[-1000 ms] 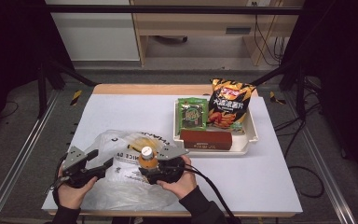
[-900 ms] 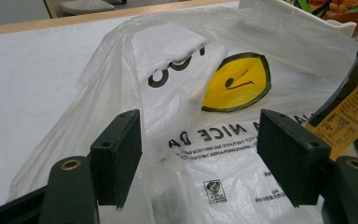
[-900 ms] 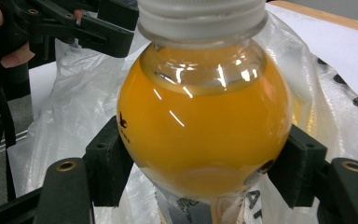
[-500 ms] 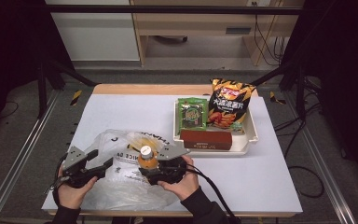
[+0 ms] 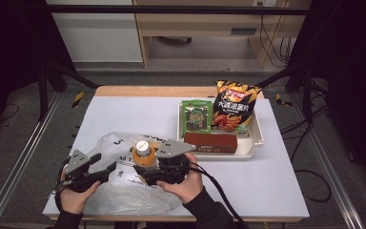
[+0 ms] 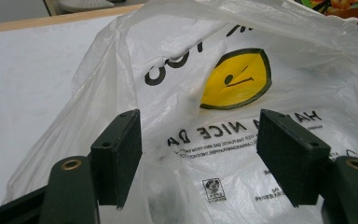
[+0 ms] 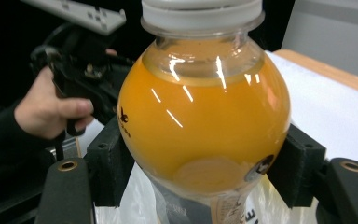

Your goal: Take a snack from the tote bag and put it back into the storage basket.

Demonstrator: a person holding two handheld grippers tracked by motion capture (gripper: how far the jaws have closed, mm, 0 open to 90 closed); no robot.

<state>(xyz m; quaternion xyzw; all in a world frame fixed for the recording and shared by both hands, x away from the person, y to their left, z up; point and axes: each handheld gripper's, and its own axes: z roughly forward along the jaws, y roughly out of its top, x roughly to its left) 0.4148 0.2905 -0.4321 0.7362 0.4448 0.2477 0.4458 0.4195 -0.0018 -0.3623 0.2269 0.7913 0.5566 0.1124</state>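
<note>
Orange juice bottle upright over white plastic bag at table's near left, clamped between right gripper jaws, pads pressing its round belly on both sides. Bottle base hidden by bag film in right gripper view; cap top cut off there. High view gives cap and shoulder, grip itself masked by grey plate. Left gripper jaws spread wide, bag film between pads; whether pads touch film unclear. Bag's yellow smiley print legible in left gripper view. Tray with snack packs well apart, far right.
</note>
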